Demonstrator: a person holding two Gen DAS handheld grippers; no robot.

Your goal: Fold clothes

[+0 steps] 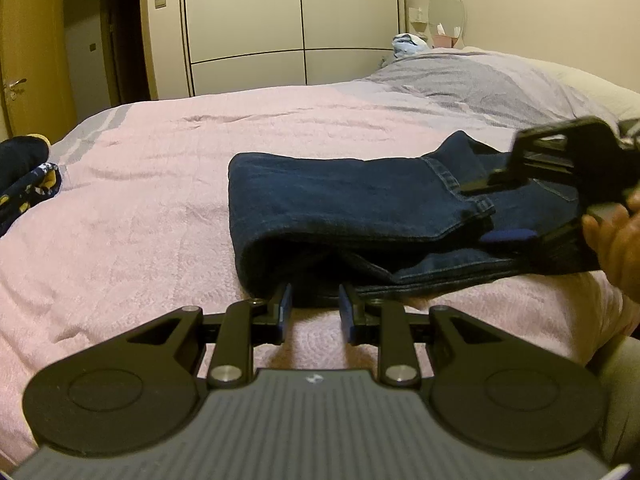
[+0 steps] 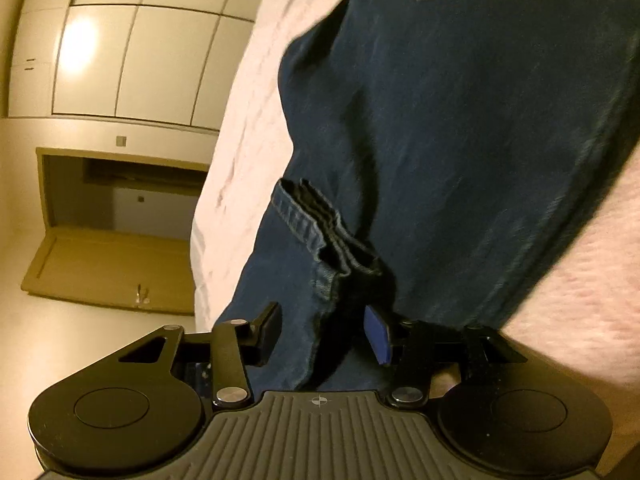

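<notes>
The jeans (image 1: 352,216) lie on the bed (image 1: 160,216) doubled over, just ahead of the left claw (image 1: 315,312), with the rounded fold at that claw's front left and the hems of the upper layer reaching away to its right. The left claw stands open, its fingers spread at the near edge of the denim, their tips at or just under the edge with nothing pinched between them. The right claw (image 2: 323,338) comes in from the right side; in its own view its fingers are parted with the bunched hems (image 2: 332,240) and folded cloth running between them, so it is open around the cloth and not clamped. A hand (image 1: 616,240) holds that tool.

At least one fold is in: the legs lie over the upper part in a thick, loose stack. The top layer is raised and uneven near the hems, so the bundle is not yet flat and tidy. Whether another fold is meant, or only a smoothing down, the pictures do not settle. Off to the far left of the left claw lies another dark patterned garment (image 1: 28,184), unfolded in a heap, so more clothes likely remain.
</notes>
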